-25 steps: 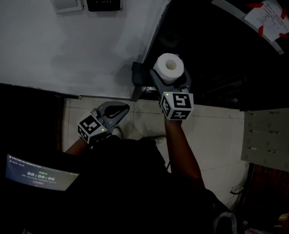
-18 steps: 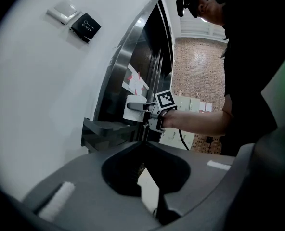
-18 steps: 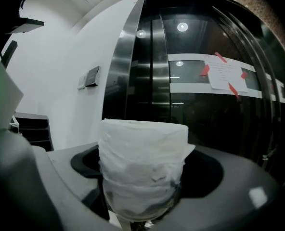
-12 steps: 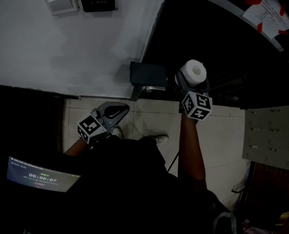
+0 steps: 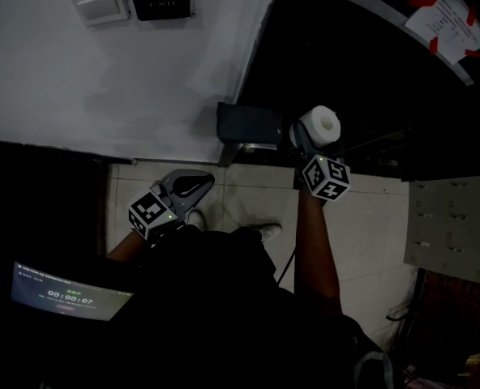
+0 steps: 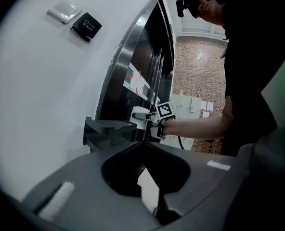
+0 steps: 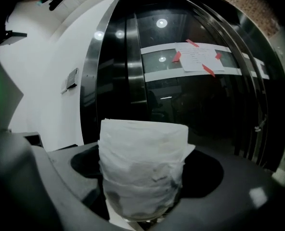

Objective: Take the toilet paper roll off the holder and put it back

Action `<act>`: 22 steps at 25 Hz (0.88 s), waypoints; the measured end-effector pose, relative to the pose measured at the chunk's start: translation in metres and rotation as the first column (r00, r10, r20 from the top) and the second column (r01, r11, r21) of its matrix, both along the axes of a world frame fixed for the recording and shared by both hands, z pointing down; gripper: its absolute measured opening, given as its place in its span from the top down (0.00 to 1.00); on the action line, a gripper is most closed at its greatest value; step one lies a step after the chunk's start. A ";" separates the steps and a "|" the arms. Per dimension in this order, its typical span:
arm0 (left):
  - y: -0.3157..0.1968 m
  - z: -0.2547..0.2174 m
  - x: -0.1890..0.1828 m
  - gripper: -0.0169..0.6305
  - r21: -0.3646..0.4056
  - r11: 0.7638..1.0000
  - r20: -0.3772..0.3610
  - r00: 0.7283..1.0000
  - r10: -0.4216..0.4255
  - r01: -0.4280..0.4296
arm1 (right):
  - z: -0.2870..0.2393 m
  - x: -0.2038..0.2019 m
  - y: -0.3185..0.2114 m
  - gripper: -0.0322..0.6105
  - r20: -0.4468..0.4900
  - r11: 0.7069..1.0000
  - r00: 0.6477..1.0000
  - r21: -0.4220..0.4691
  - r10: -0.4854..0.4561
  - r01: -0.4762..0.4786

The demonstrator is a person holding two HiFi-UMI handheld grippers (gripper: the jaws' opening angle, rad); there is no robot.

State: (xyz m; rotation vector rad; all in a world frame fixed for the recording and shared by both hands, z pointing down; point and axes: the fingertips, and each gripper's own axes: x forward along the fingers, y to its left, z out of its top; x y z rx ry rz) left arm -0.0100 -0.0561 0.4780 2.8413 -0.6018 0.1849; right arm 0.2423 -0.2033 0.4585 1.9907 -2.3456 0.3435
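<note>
Roll: the roll (image 5: 321, 124) is in the right gripper (image 5: 311, 136), up in the air, just right of the holder (image 5: 248, 125) and not touching it. Behind it is the dark glass door (image 5: 370, 63).
Right fingers: closed around the roll's sides low down. In the right gripper view it stands upright between them and the paper looks a bit squashed and wrinkly.
What changed: a second ago the roll sat right over the holder. Half a second ago it had already swung out to the right, and since then it's barely budged, maybe dropped a touch.
Holder: dark bracket at the foot of the white wall (image 5: 102, 71) where it meets the door, now bare as far as I can see. The left gripper view shows it from the side with nothing on it.
Left gripper: the left gripper (image 5: 185, 186) is parked low over the floor (image 5: 370, 217), well apart from the holder, same spot as before. Its fingers (image 6: 84, 186) are pressed together at the tips with nothing between them.
Task so far: I'd say the "take off" half is done and this is the pause at the turnaround.
Next: probably carry it back left and line it up over the holder again.
Risk: the paper's soft, so a hard squeeze could dent it.
</note>
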 end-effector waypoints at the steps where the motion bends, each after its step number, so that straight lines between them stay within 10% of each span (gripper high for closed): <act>1: 0.000 0.000 -0.001 0.97 -0.001 1.000 0.000 1.000 -0.002 0.002 | 0.003 0.003 0.000 0.24 0.049 1.000 0.999 -0.001 0.012 -0.012; 6: 0.001 0.002 -0.001 0.97 -0.003 1.000 0.001 1.000 -0.005 0.005 | 0.034 0.022 0.004 0.24 0.416 0.995 0.904 -0.032 0.101 -0.096; 11: 0.001 0.001 -0.003 0.97 -0.002 1.000 0.002 1.000 -0.001 0.001 | 0.079 0.021 0.011 0.24 0.795 0.982 0.580 -0.105 0.179 -0.158; 17: 0.002 0.002 -0.007 0.97 -0.004 1.000 0.002 1.000 -0.003 0.003 | 0.126 -0.003 0.015 0.24 0.942 0.968 0.251 -0.184 0.223 -0.169; 22: 0.003 0.006 -0.011 0.97 -0.007 1.000 0.003 1.000 -0.013 0.013 | 0.127 -0.029 0.008 0.24 0.965 0.984 0.207 -0.137 0.159 -0.116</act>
